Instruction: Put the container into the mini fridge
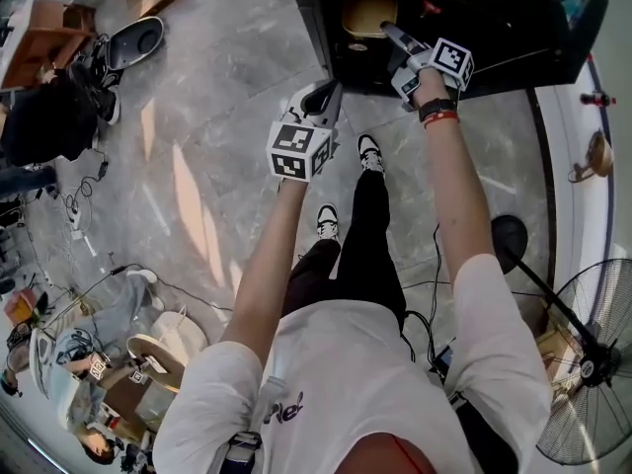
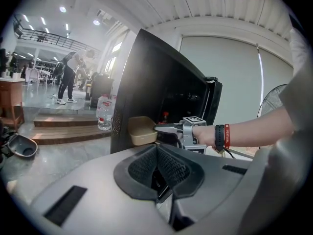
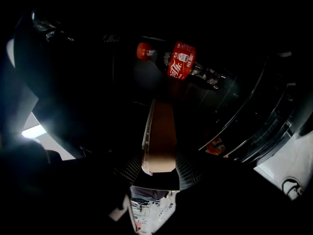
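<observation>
**Ana:** What do the right tongs hold?

**Ben:** They pinch one end of the tan container, low in the middle of the right gripper view. The left tongs are squeezed together with nothing in them.

**Ana:** Is the container inside the mini fridge?

**Ben:** Only partly, I think. It hangs in the dark opening, under a bottle with a red label. It is not set down yet. Putting it down and letting go are left.
</observation>
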Demonstrator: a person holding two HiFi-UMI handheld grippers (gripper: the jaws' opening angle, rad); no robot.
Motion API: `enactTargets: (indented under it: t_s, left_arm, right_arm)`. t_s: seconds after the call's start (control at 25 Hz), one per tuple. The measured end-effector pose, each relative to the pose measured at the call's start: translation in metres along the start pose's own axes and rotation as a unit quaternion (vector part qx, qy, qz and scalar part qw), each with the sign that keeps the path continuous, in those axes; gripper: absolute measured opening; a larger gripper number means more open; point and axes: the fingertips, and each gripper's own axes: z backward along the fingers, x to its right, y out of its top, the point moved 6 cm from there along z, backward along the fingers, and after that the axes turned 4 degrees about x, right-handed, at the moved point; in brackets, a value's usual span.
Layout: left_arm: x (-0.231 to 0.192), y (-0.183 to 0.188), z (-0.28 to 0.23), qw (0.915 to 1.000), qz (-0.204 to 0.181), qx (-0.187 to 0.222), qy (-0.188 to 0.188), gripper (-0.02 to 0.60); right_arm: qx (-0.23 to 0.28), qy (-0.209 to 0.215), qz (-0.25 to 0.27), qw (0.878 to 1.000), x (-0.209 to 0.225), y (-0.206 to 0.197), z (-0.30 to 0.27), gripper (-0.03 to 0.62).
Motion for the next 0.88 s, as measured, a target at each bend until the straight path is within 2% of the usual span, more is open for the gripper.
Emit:
enactTargets:
  t_s: [0.24, 0.4, 0.88]
  left_arm:
    - [-0.002, -0.005, -0.007, 1.0, 0.004, -0.001, -0.003, 0.021]
    - [-0.008, -0.007, -0.008, 1.0, -0.008, -0.004, 0.0, 0.021]
    - [-0.01, -0.02, -0.02, 0.9999, -0.01, -0.01, -0.001, 0.021]
  right_arm:
    - [0.002, -0.004, -0.003, 1.0, 0.01, 0.007, -0.012, 0.227]
    - [0.008, -0.001, -0.018, 1.0, 0.019, 0.013, -0.022, 0.227]
    - [0.015, -0.031, -0.025, 0.999, 0.038, 0.026, -0.03, 0.229]
